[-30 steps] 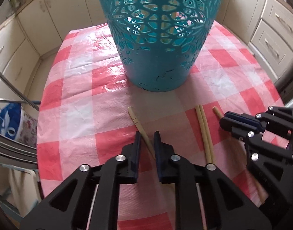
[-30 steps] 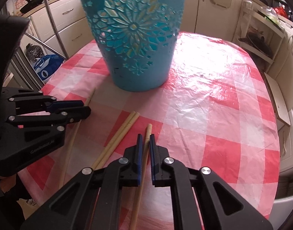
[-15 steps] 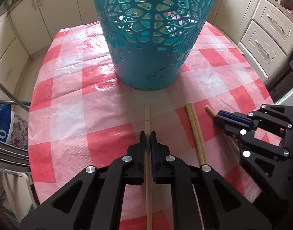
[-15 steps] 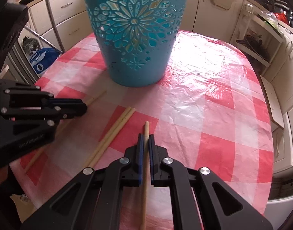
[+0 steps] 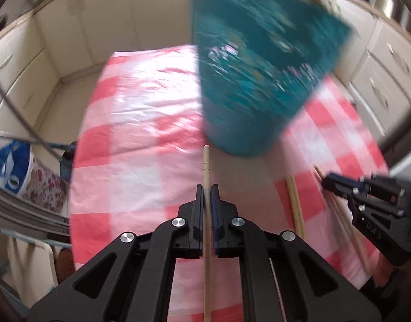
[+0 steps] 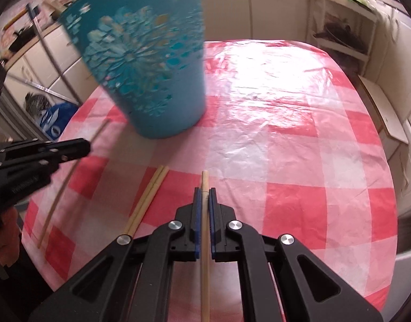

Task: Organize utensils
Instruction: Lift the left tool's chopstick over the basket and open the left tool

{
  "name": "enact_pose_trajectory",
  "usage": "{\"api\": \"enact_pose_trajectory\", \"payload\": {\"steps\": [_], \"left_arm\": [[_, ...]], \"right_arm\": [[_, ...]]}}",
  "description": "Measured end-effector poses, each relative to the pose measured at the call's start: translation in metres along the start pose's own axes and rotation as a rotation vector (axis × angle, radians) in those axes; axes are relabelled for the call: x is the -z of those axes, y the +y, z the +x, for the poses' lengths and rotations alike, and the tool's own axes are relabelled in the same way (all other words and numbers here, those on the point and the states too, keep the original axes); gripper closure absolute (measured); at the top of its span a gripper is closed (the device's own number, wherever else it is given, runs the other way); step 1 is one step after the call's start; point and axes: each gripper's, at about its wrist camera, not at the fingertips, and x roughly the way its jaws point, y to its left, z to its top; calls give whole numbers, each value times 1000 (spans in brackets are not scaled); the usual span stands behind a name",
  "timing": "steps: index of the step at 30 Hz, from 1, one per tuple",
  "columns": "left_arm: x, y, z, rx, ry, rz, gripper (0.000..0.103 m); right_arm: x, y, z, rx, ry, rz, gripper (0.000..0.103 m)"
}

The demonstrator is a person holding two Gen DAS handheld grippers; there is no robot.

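Observation:
A tall teal cut-out basket [image 5: 259, 86] stands on the red-and-white checked tablecloth [image 5: 141, 123]. My left gripper [image 5: 207, 187] is shut on a wooden chopstick [image 5: 206, 161], whose end pokes out toward the basket's foot. My right gripper [image 6: 204, 190] is shut on another chopstick [image 6: 204, 178] that runs back between its fingers. A pair of chopsticks [image 6: 149, 198] lies flat on the cloth between the two grippers. The right wrist view shows the left gripper [image 6: 84, 146] at the left with its chopstick [image 6: 57, 196] slanting down. In the left wrist view the right gripper [image 5: 327, 183] is at the right edge.
Cream kitchen cabinets [image 5: 379, 61] surround the round table. A blue printed bag [image 5: 9, 166] and a metal rack sit beyond the table's left edge [image 5: 72, 187]. An open shelf unit [image 6: 339, 35] stands at the back right. A hand [image 6: 4, 241] shows at the lower left.
The left jaws have closed on the chopstick and lifted it off the cloth. Both views have tilted, so the basket now leans and blurs. The right gripper keeps its chopstick.

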Motion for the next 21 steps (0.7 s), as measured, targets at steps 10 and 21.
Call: {"api": "enact_pose_trajectory", "payload": {"steps": [10,21], "left_arm": [[-4,16,-24,-10,-79,-42,98],[-13,16,-54,-47,-194,-33,98]], "right_arm": [[-2,0,3,16,-9,32,97],[-3,2,4,21,-14,22,97]]}}
